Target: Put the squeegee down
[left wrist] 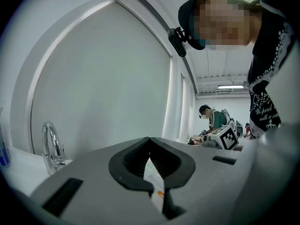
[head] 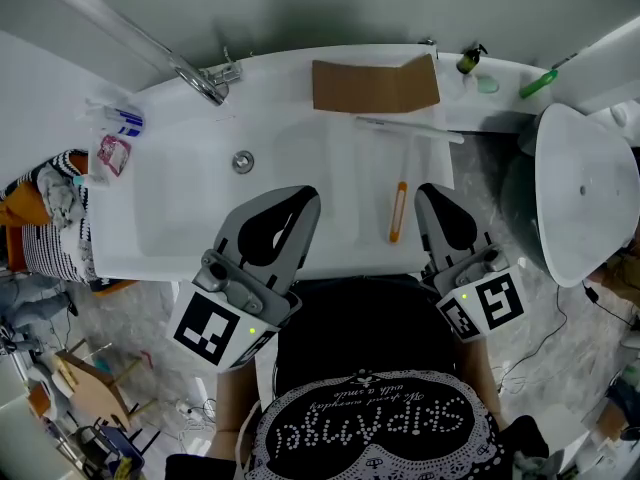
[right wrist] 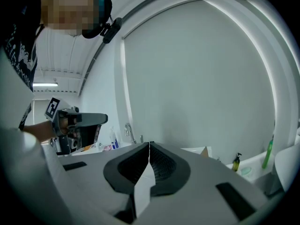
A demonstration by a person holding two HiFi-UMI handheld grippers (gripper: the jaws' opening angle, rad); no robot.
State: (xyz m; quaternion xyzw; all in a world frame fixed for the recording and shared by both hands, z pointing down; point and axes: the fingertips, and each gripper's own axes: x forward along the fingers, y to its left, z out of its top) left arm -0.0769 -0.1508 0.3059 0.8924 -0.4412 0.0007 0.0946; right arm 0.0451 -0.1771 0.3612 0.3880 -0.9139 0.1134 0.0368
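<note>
The squeegee (head: 399,208) lies flat on the white counter (head: 330,248) to the right of the basin, its orange handle toward me and its white blade (head: 410,128) farther back. No gripper touches it. My left gripper (head: 305,198) hovers over the counter's front part, left of the handle, shut and empty. My right gripper (head: 428,190) is just right of the handle, also shut with nothing in it. In the left gripper view the jaws (left wrist: 150,139) meet at the tips. The right gripper view shows its jaws (right wrist: 149,145) closed the same way.
A chrome faucet (head: 205,76) and a drain (head: 243,161) mark the basin at left. A brown cardboard piece (head: 375,85) stands at the back, with a soap bottle (head: 468,60) and a green item (head: 537,84) to its right. A white toilet lid (head: 580,193) is at far right.
</note>
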